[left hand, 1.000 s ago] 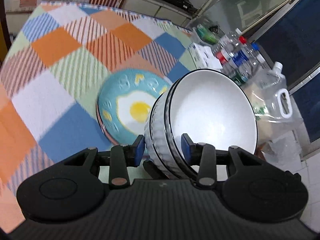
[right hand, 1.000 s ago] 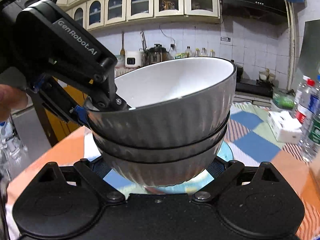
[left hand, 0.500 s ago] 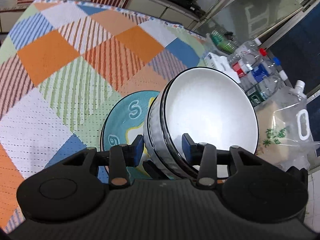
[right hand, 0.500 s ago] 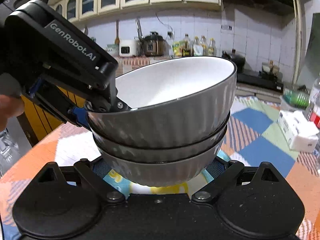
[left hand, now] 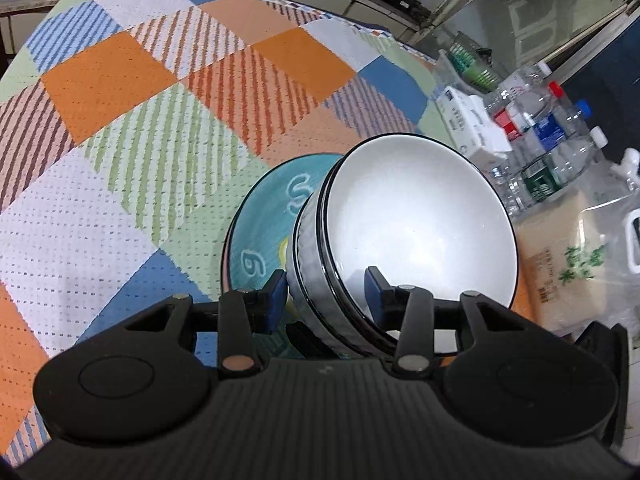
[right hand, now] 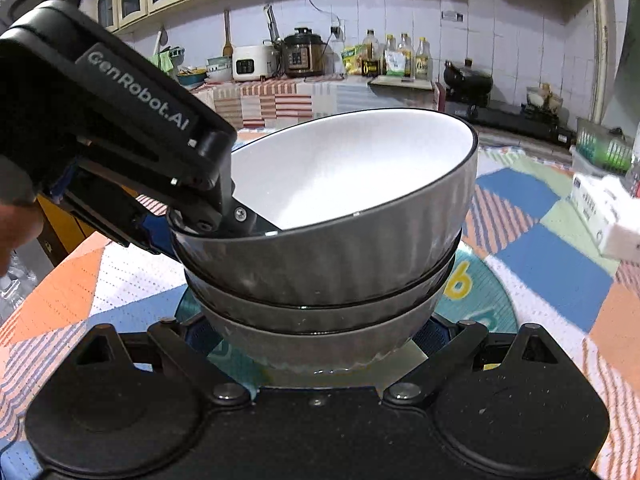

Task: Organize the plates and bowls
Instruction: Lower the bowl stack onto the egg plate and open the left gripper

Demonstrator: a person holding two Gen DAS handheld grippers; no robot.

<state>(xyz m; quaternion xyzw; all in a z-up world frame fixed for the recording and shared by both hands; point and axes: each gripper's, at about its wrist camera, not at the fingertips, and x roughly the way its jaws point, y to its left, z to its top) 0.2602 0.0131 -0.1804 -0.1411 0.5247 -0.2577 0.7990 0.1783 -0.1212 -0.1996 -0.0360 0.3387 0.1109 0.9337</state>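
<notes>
L gripper (left hand: 326, 294) clamped on rim of grey bowl stack (right hand: 328, 256), tilted over blue plate (left hand: 264, 232). R gripper (right hand: 320, 336) spread wide round stack base. Step: seating stack on plate. Next: level it, then let go.

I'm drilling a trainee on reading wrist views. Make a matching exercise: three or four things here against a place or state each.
Things:
1. bowl stack
2. teal plate
3. left gripper
4. water bottles

Places or states:
A. standing at the table's edge
B. jaws clamped over a rim
C. lying under the bowls
D. tilted, nested together

Pairs: 1-D, 2-C, 3-B, 4-A
</notes>
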